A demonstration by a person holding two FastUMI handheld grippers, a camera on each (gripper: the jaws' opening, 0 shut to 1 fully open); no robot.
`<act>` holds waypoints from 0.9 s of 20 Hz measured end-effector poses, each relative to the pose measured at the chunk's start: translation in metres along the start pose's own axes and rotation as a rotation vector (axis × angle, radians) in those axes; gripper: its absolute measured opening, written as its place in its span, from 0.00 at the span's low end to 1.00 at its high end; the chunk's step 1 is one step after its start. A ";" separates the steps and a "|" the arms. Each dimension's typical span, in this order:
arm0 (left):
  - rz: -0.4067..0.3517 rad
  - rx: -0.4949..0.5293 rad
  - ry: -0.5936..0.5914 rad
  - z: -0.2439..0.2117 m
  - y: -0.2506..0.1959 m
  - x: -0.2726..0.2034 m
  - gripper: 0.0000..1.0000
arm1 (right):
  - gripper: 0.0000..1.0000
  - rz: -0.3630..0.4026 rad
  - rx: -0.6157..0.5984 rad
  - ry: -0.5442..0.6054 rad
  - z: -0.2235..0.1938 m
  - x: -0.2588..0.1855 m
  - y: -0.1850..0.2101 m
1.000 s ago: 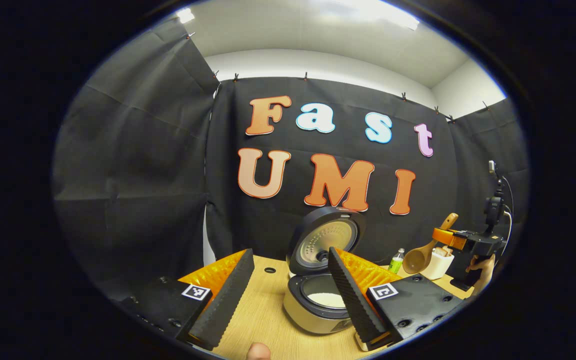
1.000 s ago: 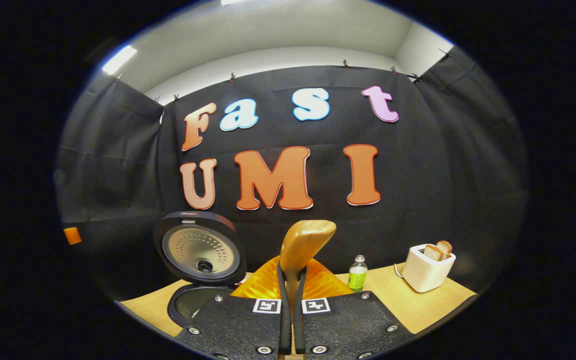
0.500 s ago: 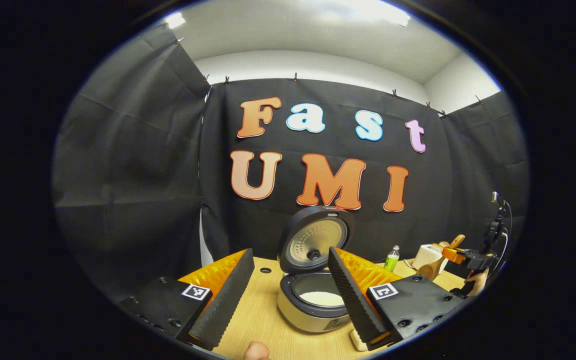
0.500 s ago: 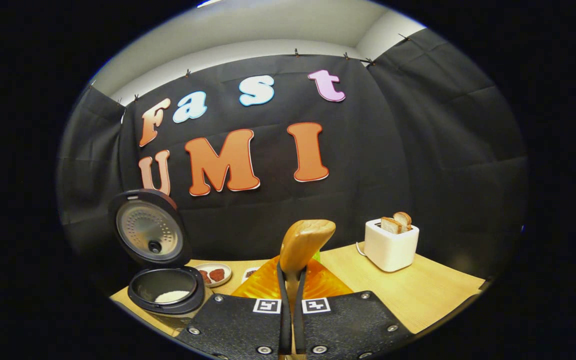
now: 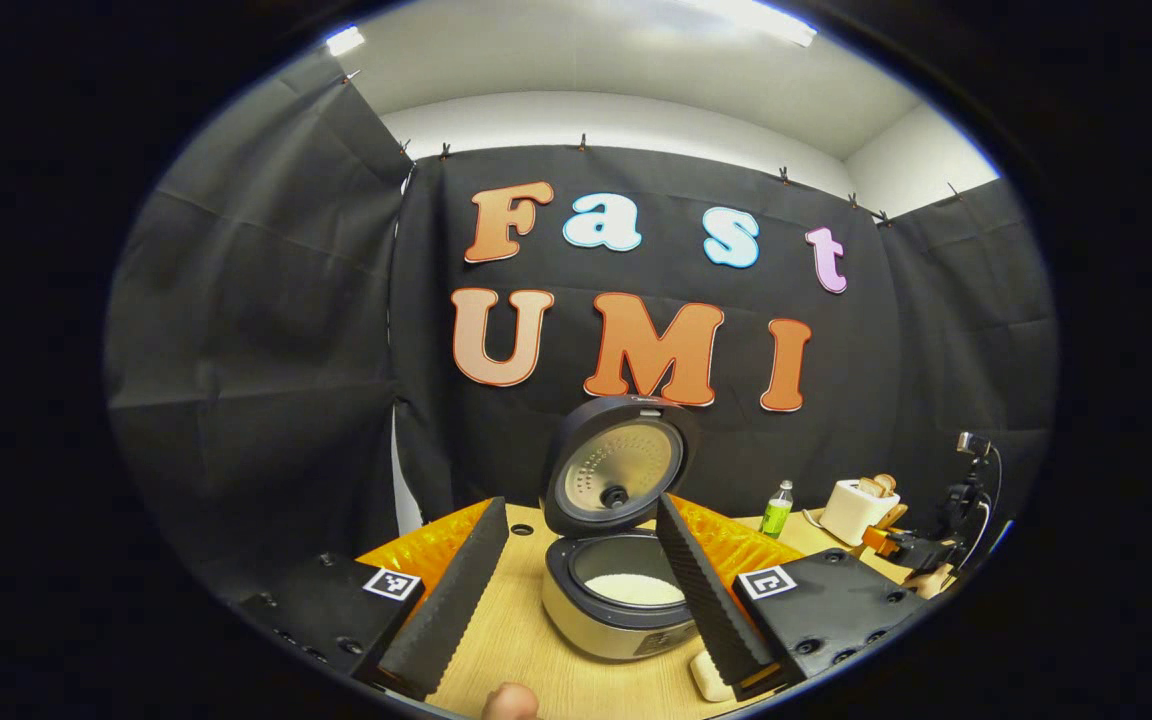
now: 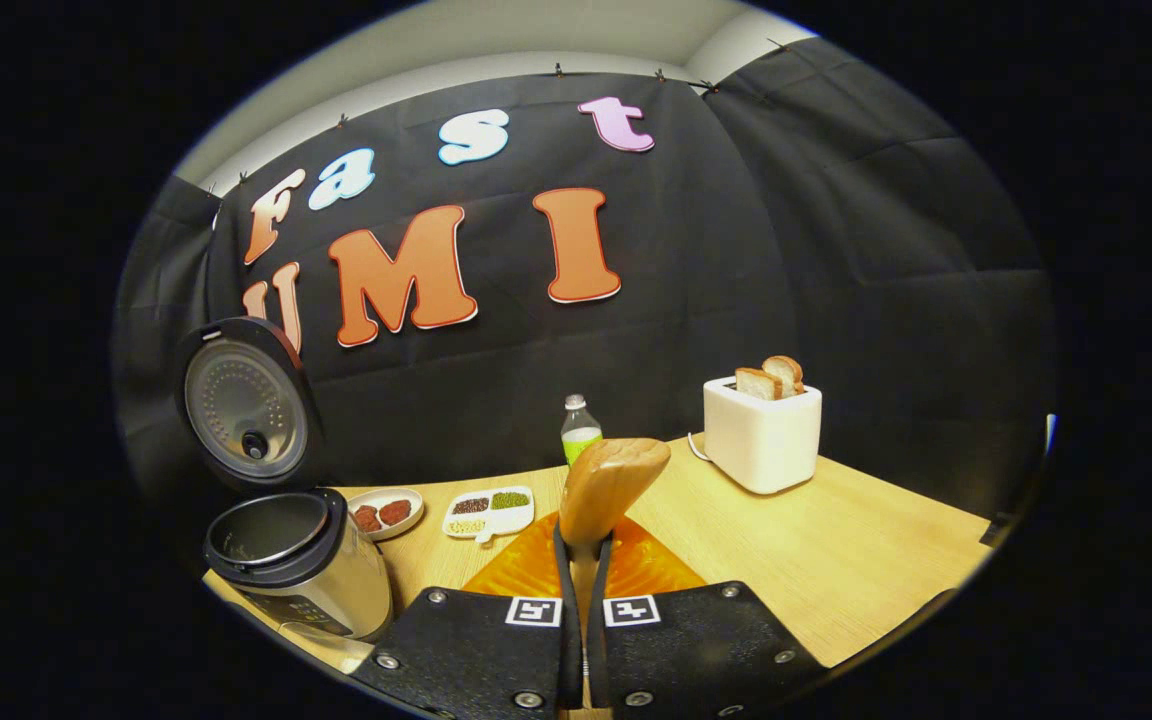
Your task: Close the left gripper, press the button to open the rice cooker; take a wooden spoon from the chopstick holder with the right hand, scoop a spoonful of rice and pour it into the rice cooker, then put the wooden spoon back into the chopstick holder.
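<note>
Now: spoon gripped, cooker lid up

Right gripper (image 6: 584, 600): fingers pressed together on wooden spoon (image 6: 604, 490) handle; rounded end of spoon sticking up past fingertips, in front of green-labelled bottle (image 6: 579, 428). Left gripper (image 5: 576, 590): fingers spread wide, nothing between them, held low above wooden table (image 5: 506, 640).

Rice cooker (image 5: 621, 600): lid (image 5: 618, 468) standing upright and hinged back, white rice (image 5: 634, 588) visible in inner pot. Seen framed between left gripper's fingers. From right gripper view, cooker (image 6: 298, 565) at lower left, near table's front edge.

Behind cooker: small dish of reddish pieces (image 6: 386, 513) and divided tray of grains (image 6: 491, 508), side by side. White toaster (image 6: 762, 432) with two bread slices up, well right of bottle. Chopstick holder: cannot tell from either view.

Far right of left gripper view: other gripper (image 5: 911, 548), small, hand below it.
</note>
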State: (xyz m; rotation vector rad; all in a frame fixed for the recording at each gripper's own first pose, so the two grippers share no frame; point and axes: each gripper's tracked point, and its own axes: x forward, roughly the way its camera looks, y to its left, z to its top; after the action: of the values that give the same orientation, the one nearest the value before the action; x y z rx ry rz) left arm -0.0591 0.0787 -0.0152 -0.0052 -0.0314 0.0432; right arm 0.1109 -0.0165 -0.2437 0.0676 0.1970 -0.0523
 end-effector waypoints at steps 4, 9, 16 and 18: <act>0.006 0.002 0.006 -0.002 -0.004 0.005 0.99 | 0.02 0.015 0.002 0.038 -0.022 0.011 -0.001; 0.011 0.015 -0.001 0.001 -0.007 0.010 0.97 | 0.10 0.049 -0.012 0.092 -0.046 0.016 0.003; 0.009 0.034 -0.009 0.010 -0.022 0.021 0.97 | 0.49 -0.047 -0.051 0.068 -0.029 0.013 -0.037; 0.010 0.037 -0.013 0.014 -0.027 0.024 0.97 | 0.69 -0.085 -0.061 0.077 -0.028 0.010 -0.053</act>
State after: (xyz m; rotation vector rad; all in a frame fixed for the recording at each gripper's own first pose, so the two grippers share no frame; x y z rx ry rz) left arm -0.0339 0.0530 -0.0008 0.0315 -0.0436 0.0538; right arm 0.1117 -0.0675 -0.2763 0.0007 0.2781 -0.1282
